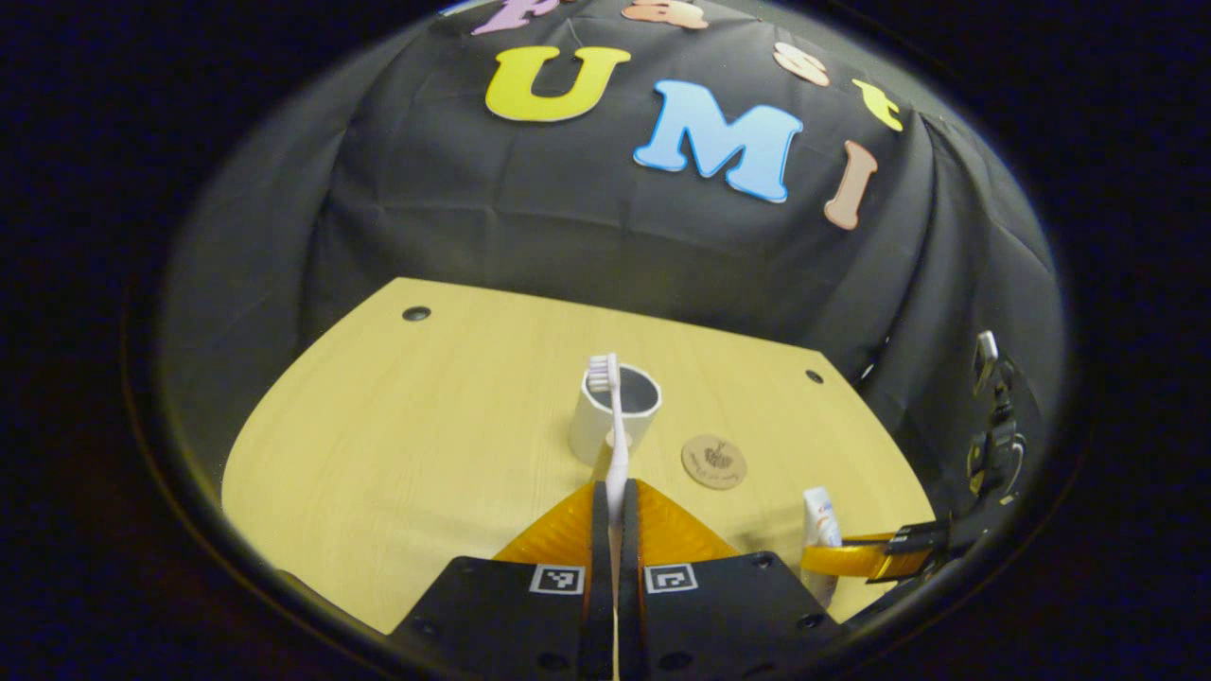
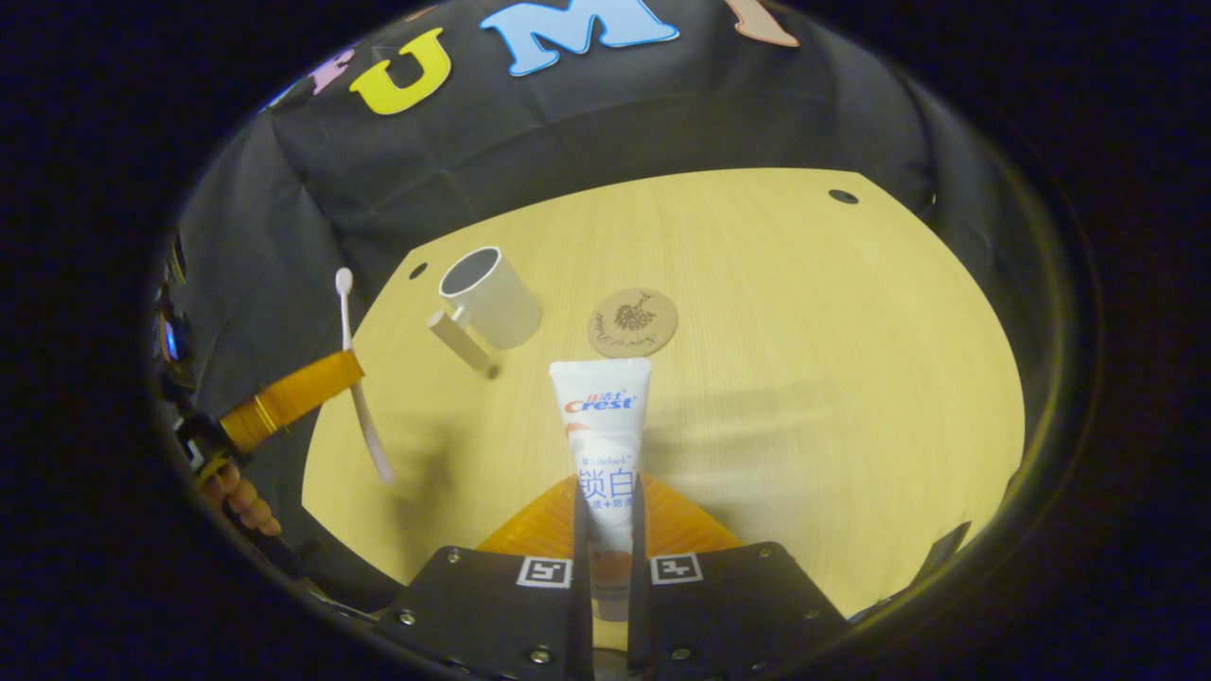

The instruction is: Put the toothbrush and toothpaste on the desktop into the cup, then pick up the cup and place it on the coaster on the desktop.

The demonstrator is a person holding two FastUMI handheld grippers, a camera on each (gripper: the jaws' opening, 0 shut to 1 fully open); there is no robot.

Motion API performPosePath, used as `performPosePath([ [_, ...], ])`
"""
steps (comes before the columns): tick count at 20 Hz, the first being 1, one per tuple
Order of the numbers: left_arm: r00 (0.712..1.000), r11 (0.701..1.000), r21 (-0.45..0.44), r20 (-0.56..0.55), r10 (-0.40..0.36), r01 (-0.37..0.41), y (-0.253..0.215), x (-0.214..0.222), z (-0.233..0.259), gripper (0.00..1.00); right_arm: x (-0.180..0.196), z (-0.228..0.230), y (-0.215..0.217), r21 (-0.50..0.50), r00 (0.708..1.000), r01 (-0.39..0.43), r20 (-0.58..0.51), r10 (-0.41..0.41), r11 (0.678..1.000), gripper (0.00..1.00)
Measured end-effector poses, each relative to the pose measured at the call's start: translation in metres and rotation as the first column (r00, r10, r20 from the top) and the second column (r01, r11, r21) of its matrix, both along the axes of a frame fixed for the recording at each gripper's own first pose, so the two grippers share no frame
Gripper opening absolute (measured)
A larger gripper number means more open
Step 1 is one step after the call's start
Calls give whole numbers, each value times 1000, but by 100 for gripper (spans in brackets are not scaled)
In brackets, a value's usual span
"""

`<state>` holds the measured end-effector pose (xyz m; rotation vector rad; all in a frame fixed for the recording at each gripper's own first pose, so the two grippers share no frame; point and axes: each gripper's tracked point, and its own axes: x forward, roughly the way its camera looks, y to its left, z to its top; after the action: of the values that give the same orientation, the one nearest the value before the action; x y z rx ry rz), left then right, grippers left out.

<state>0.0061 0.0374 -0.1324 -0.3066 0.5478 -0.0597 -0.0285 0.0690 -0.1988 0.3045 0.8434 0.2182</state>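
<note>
In the left gripper view my left gripper (image 1: pixel 615 501) is shut on a pink toothbrush (image 1: pixel 613 426), held upright with its bristles up, just in front of the white cup (image 1: pixel 615 411). The cup stands upright and looks empty. The round brown coaster (image 1: pixel 713 462) lies to its right. In the right gripper view my right gripper (image 2: pixel 605 501) is shut on a white toothpaste tube (image 2: pixel 603 426), held above the wooden desktop (image 2: pixel 804 378). Beyond it lie the coaster (image 2: pixel 633 323) and the cup (image 2: pixel 489 298). The left gripper (image 2: pixel 303 392) with the toothbrush (image 2: pixel 358 378) shows at the left.
The wooden desktop (image 1: pixel 397 426) has small dark holes near its far corners (image 1: pixel 416 313). Black cloth closes the booth behind and at both sides. A hand (image 2: pixel 236 497) holds the left gripper at the left edge of the right gripper view.
</note>
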Motion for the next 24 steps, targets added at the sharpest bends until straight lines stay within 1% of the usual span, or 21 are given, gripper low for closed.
performPosePath([
  [2, 998, 1000, -2, 59, 8, -8, 2, 22, 13, 9, -3, 0, 0, -5, 1000, -2, -1, 2, 1000, 15],
  [5, 992, 1000, 20, 123, 9, -11, 7, 53, 26, 8, -5, 1, -2, -19, 1000, 0, 2, 0, 1000, 16],
  [9, 982, 998, 59, 186, -24, 13, 3, 90, 31, 8, -7, 0, -6, -34, 1000, 19, 7, -19, 999, 16],
  [14, 961, 997, 61, 270, -58, 43, -7, 130, 38, 9, -12, -3, -12, -46, 999, 52, -4, -52, 998, 16],
  [18, 953, 998, 40, 297, -67, 58, -14, 153, 30, 9, -13, -4, -14, -35, 997, 82, -4, -82, 996, 16],
  [20, 949, 998, 35, 311, -60, 52, -12, 165, 25, 9, -12, -1, -16, -29, 996, 93, 9, -93, 995, 16],
  [24, 955, 998, 49, 290, -61, 49, -12, 184, 1, 8, -10, 2, -17, -31, 995, 101, 9, -101, 994, 16],
])
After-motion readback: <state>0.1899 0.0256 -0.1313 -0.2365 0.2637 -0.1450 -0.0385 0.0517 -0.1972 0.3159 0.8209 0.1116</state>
